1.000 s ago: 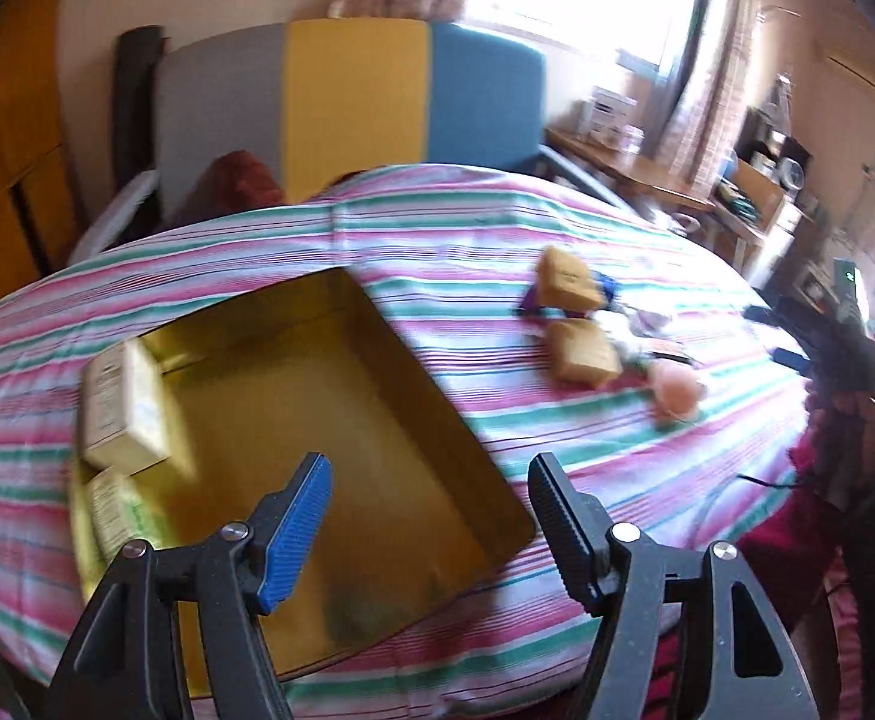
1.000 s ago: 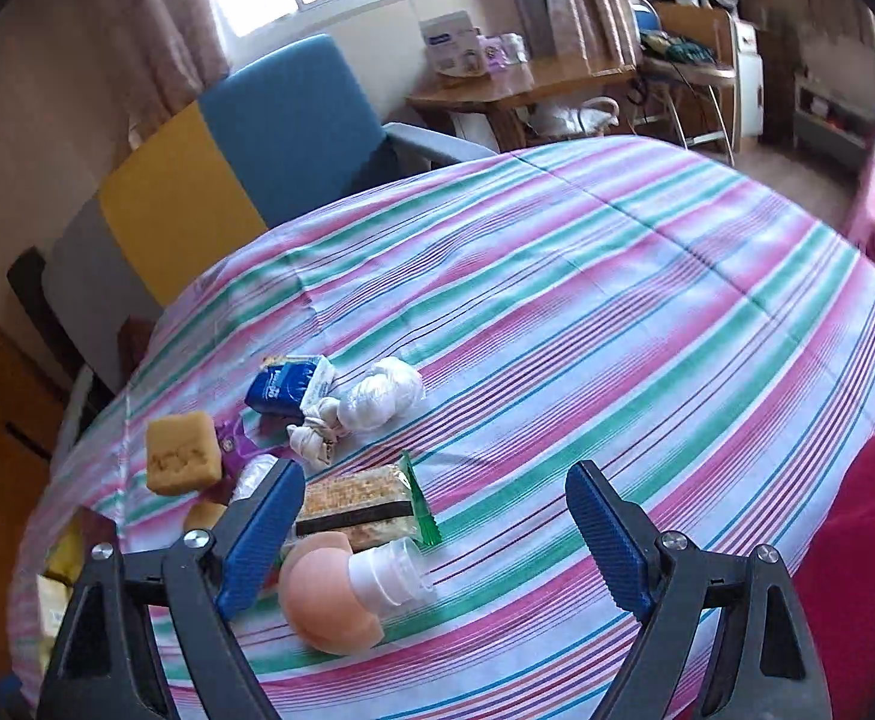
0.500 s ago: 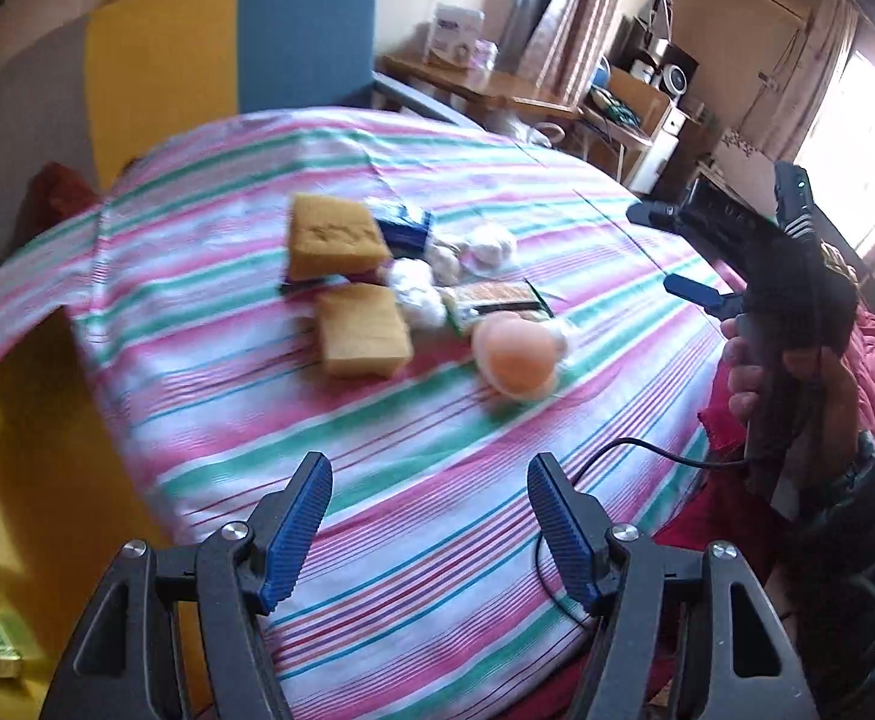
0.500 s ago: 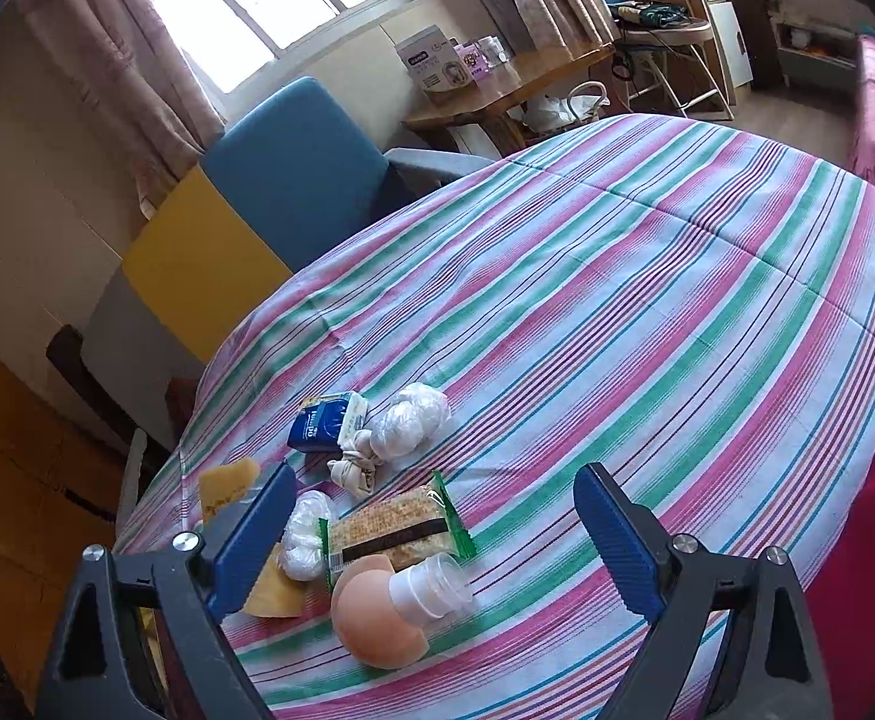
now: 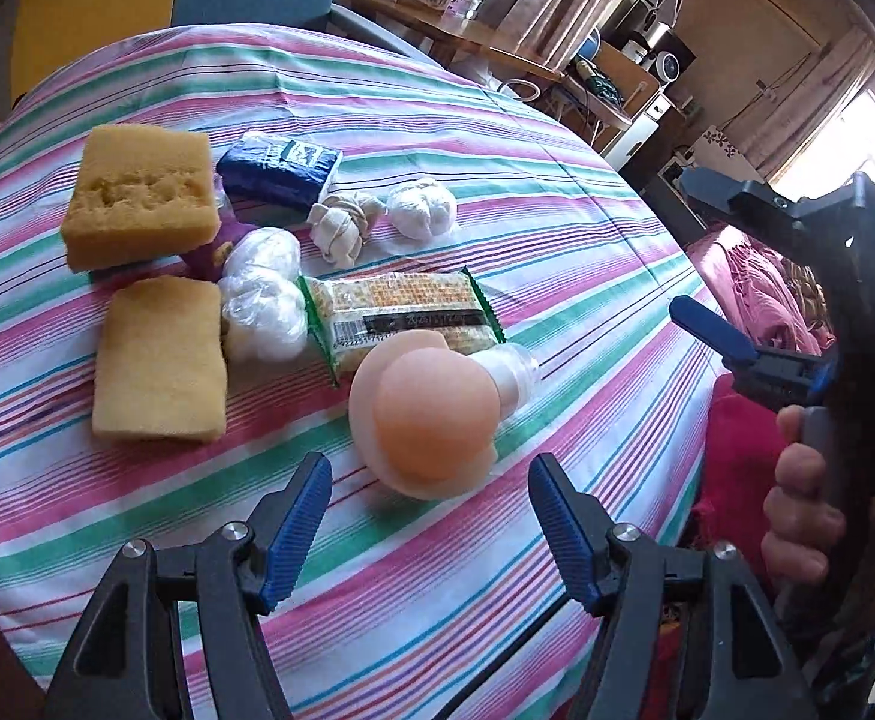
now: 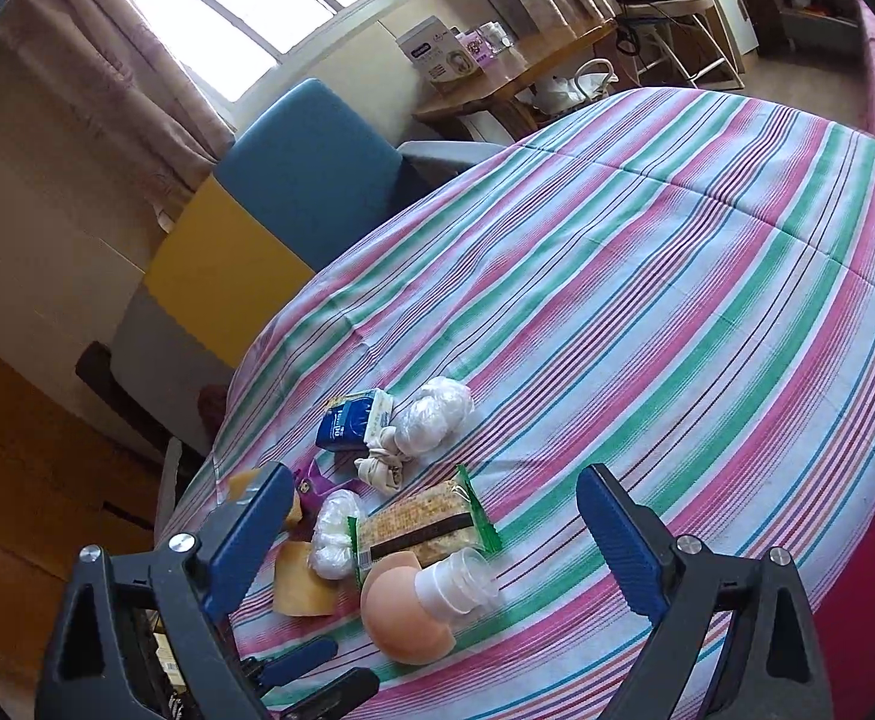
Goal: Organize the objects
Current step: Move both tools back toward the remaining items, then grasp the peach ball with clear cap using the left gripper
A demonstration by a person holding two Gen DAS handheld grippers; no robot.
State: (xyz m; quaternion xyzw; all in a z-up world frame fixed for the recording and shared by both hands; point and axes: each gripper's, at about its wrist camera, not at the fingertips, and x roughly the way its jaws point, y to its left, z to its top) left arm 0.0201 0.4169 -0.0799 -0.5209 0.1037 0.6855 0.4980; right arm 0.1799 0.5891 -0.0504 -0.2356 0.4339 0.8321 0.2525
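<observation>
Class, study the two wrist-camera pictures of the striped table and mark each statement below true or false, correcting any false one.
1. The left gripper is shut on the peach-coloured bottle. False: its jaws stand open and empty, with the bottle lying just ahead of them.
2. Two yellow sponges lie on the striped cloth. True.
3. The snack bar in the green wrapper stands upright. False: it lies flat, next to the bottle.
4. The right gripper holds nothing. True.
5. The blue tissue pack lies beside a sponge. True.
</observation>
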